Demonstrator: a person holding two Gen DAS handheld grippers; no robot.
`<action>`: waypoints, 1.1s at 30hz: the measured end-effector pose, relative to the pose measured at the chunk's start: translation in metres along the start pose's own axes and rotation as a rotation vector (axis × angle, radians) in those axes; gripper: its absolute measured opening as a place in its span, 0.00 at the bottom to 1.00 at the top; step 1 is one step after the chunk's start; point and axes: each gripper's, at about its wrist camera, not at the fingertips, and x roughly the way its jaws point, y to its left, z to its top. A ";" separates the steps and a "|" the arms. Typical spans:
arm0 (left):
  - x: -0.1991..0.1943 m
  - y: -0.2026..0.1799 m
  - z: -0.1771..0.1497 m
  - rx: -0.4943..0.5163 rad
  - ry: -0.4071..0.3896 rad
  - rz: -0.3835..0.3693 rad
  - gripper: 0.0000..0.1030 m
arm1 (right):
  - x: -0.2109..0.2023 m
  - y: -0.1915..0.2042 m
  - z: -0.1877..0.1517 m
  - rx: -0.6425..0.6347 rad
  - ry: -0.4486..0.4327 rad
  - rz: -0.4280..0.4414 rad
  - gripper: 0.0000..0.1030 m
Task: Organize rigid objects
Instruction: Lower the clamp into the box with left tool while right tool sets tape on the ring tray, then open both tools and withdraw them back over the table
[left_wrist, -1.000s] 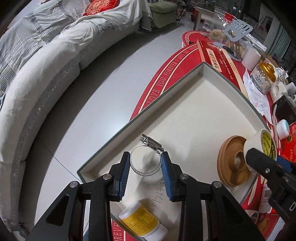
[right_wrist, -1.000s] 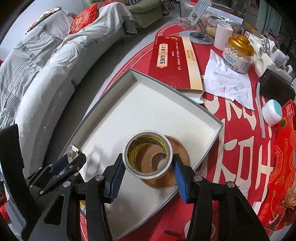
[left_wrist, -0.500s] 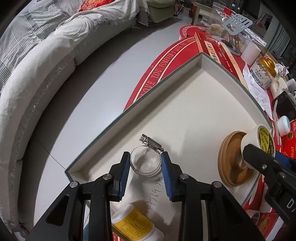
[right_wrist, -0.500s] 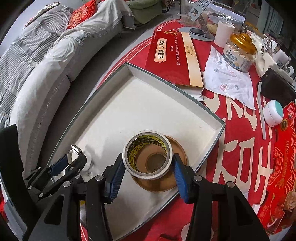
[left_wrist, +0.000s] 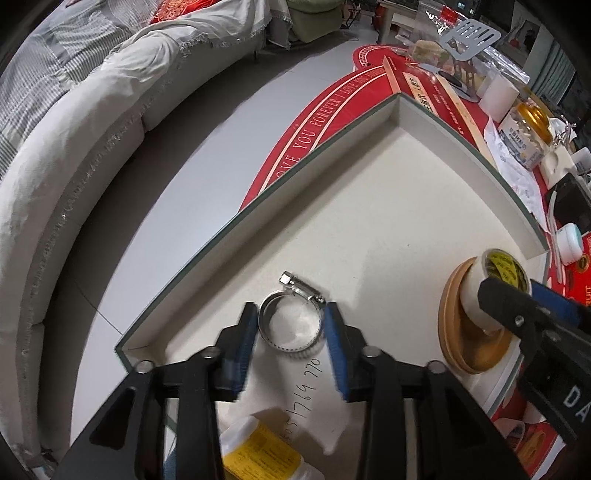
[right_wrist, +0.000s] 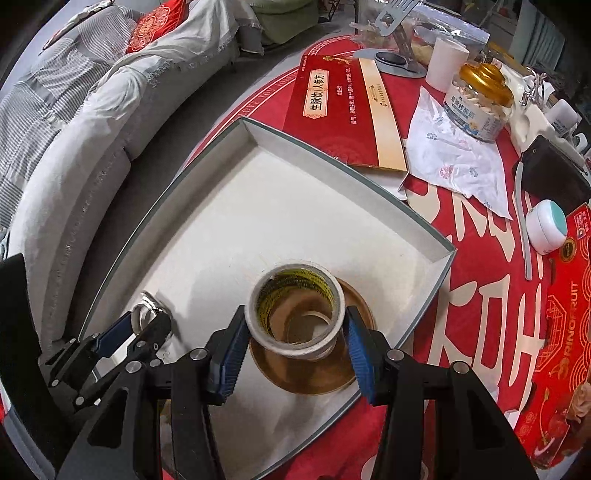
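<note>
Your left tool (left_wrist: 290, 334): jaws just opened, clear of clamp (left_wrist: 290, 325) in tray (left_wrist: 461, 147). Right tool (right_wrist: 293, 338): jaws easing apart around tape (right_wrist: 295, 310), on disc (right_wrist: 314, 376) right of clamp.

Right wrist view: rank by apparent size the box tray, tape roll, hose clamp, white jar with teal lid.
1. box tray
2. tape roll
3. white jar with teal lid
4. hose clamp, partly hidden by the left gripper, so its rank against the jar is unsure.

free: tray (right_wrist: 441, 254) far half bare | blocked: tape roll (right_wrist: 295, 306), hose clamp (left_wrist: 290, 325) (near wall)
</note>
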 end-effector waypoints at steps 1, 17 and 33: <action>0.000 0.001 0.000 -0.004 -0.002 0.001 0.62 | 0.000 0.000 0.001 -0.002 0.000 -0.004 0.62; -0.018 0.006 -0.014 -0.041 0.032 -0.002 0.99 | -0.025 -0.016 -0.015 0.054 -0.041 0.028 1.00; -0.078 -0.002 -0.071 0.032 -0.022 -0.025 0.99 | -0.066 -0.024 -0.076 0.105 0.011 0.132 1.00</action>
